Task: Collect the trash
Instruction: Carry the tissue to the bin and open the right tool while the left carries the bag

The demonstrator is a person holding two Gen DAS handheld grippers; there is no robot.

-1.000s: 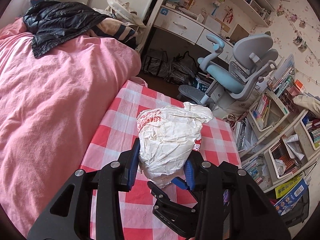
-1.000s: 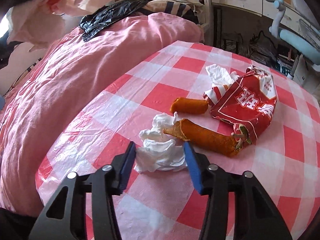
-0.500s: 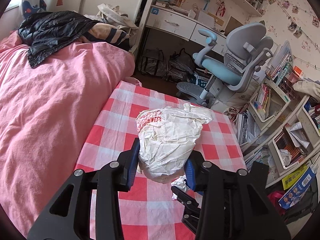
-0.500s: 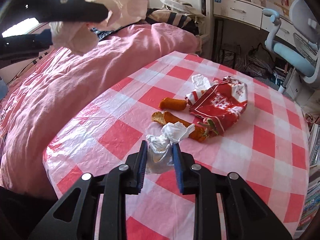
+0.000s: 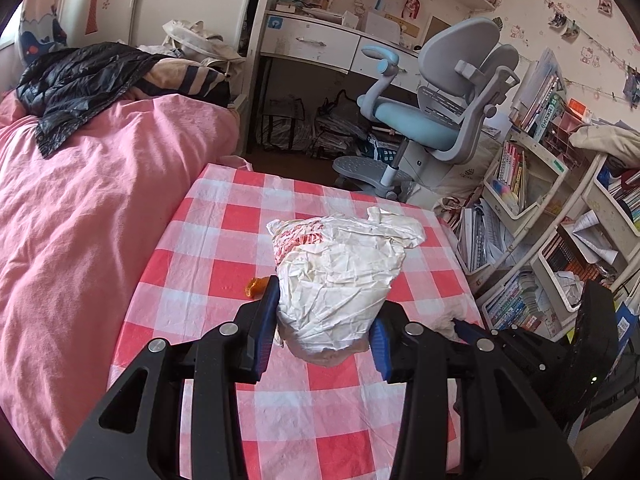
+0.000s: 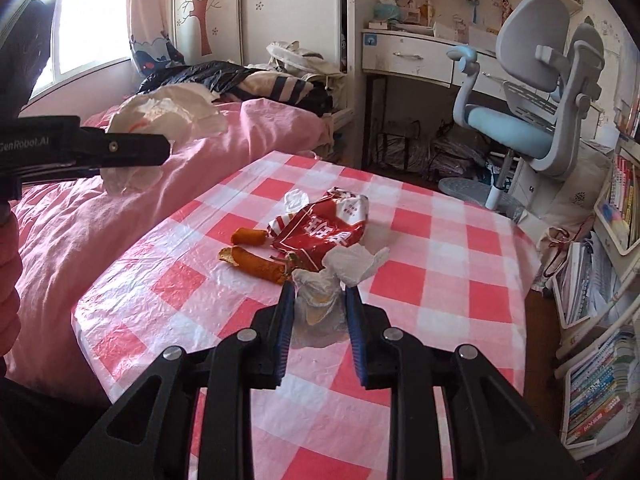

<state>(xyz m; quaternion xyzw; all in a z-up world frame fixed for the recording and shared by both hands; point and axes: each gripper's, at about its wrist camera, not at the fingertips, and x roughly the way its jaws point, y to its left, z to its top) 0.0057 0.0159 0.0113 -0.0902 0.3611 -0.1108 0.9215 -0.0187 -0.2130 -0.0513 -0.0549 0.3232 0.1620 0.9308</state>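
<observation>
A soft pink quilt covers the bed (image 5: 92, 216) at left, a glossy black puffer jacket (image 5: 76, 84) crumpled on it. Beside it the counter (image 5: 208, 248) wears a slick red-and-white checked plastic cloth. The left tongs (image 5: 324, 320) are partly closed, their blue ribbed pads pinching a crinkled white plastic bag (image 5: 340, 268) with red print, lifted above the cloth. On the cloth lie two orange fried sticks (image 6: 256, 256) and a torn, shiny red snack wrapper (image 6: 320, 232). The right tongs (image 6: 320, 312) are nearly closed on a wadded white tissue (image 6: 324, 296), held clear of the counter. A grey-and-blue swivel chair (image 6: 532, 120) stands at right.
</observation>
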